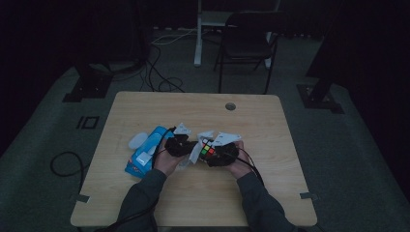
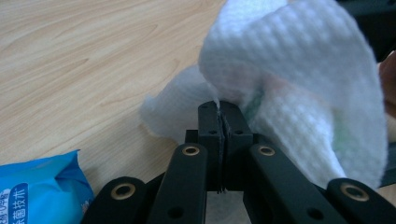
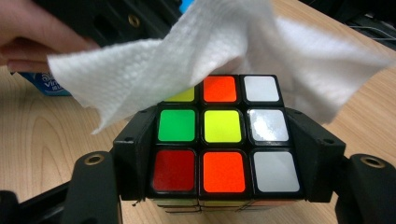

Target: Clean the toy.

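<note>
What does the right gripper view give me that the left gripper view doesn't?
Right gripper view: the puzzle cube clamped between the right tongs, its coloured face towards the camera.

Left gripper view: the left tongs pinched shut on the white wipe, with the blue wipe packet's corner nearby.

Both: the wipe draped at the cube, and the wooden table.

Dark grey sleeves; black grippers with brass-ringed screws, grey three-cornered plates, trailing black cables
</note>
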{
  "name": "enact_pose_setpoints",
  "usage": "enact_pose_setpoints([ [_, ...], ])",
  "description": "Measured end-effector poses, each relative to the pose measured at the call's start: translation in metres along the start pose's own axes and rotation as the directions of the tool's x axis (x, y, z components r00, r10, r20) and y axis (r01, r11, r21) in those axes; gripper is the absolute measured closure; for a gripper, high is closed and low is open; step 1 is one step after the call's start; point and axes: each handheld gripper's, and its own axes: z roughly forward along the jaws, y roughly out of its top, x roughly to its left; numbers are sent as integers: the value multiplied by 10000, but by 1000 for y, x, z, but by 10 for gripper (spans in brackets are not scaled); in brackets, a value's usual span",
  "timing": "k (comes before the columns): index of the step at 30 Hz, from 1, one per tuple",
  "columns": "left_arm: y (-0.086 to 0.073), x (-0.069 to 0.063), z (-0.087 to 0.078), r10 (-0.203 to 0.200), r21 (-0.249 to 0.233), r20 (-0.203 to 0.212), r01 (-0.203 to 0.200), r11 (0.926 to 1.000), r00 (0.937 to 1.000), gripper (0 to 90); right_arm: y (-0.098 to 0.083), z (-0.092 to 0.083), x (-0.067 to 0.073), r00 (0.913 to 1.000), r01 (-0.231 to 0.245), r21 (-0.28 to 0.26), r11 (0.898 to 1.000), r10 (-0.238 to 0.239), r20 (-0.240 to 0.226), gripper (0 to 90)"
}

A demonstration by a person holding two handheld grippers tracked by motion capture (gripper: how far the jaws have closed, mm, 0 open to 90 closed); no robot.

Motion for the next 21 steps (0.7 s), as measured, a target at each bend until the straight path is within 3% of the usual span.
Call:
enact_pose_setpoints([
  [10, -1, -1, 2, 116, 165, -100, -114, 9998, 9999, 896, 1, -4, -2, 9999, -119, -190, 9997, 118, -86, 339],
  [21, 5, -2, -9, 89, -536, -45, -91, 9985, 10000, 895, 0, 3, 9, 9988, 305, 132, 9994, -299, -389, 339],
])
